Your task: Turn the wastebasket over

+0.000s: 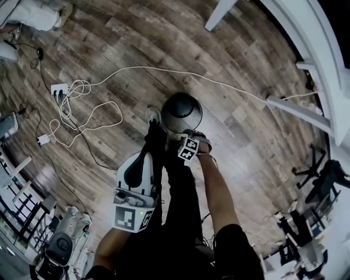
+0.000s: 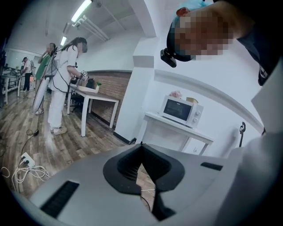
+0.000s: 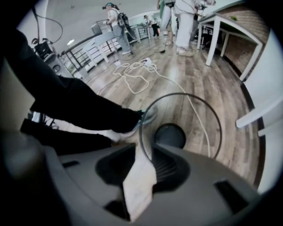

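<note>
The wastebasket [image 1: 181, 111] is a dark, round, see-through one that stands on the wood floor just ahead of the person's feet. From above its thin rim [image 3: 180, 96] rings a dark round bottom [image 3: 170, 135], so the mouth faces up. My right gripper [image 1: 187, 132] points steeply down at the near side of the rim. The right gripper [image 3: 148, 165] has the rim wire running between its white pad and its ribbed dark pad, which stand apart. My left gripper [image 1: 154, 131] hangs beside the basket on the left. Its fingertips [image 2: 141, 146] meet with nothing between them.
White cables and a power strip [image 1: 59, 88] lie on the floor to the left. White table legs [image 1: 219, 16] stand at the back, dark chairs [image 1: 313, 163] at the right, equipment [image 1: 60, 240] at lower left. Standing people [image 2: 62, 84] and a microwave [image 2: 179, 110] show beyond.
</note>
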`<action>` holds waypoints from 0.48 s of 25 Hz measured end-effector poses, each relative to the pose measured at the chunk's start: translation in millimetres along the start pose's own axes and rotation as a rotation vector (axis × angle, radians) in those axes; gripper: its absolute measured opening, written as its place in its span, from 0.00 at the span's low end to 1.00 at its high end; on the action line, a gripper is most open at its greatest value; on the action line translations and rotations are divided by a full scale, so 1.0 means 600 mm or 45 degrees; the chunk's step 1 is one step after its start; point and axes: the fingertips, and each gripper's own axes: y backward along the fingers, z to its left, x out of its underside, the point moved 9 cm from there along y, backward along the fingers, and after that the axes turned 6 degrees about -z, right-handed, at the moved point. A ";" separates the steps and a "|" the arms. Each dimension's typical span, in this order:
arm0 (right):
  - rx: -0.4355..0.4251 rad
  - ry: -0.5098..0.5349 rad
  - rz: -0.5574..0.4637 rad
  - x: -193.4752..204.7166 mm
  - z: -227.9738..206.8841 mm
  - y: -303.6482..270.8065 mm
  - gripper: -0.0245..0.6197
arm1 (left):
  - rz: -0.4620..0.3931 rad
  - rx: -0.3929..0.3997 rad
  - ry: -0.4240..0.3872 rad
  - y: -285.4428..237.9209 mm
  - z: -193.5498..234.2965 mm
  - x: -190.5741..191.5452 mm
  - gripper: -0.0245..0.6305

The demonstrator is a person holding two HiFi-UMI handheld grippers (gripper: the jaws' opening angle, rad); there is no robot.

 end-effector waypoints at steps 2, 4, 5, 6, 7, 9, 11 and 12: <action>0.011 -0.062 -0.012 -0.007 -0.001 0.027 0.22 | -0.019 0.005 -0.001 0.011 -0.008 -0.019 0.09; 0.027 -0.115 -0.024 -0.016 -0.006 0.056 0.16 | -0.039 0.010 -0.002 0.021 -0.017 -0.038 0.09; 0.036 -0.136 -0.029 -0.023 -0.008 0.070 0.14 | -0.047 0.012 -0.002 0.026 -0.020 -0.047 0.09; 0.041 -0.154 -0.033 -0.029 -0.008 0.085 0.13 | -0.054 0.013 -0.002 0.033 -0.024 -0.055 0.09; 0.043 -0.174 -0.036 -0.036 -0.007 0.099 0.11 | -0.062 0.015 -0.003 0.040 -0.028 -0.064 0.09; 0.051 -0.217 -0.042 -0.051 -0.007 0.131 0.10 | -0.077 0.018 -0.005 0.053 -0.034 -0.081 0.09; 0.064 -0.248 -0.047 -0.067 -0.007 0.164 0.09 | -0.090 0.016 -0.009 0.065 -0.038 -0.099 0.09; 0.070 -0.260 -0.049 -0.074 -0.004 0.180 0.09 | -0.094 0.015 -0.009 0.073 -0.041 -0.108 0.09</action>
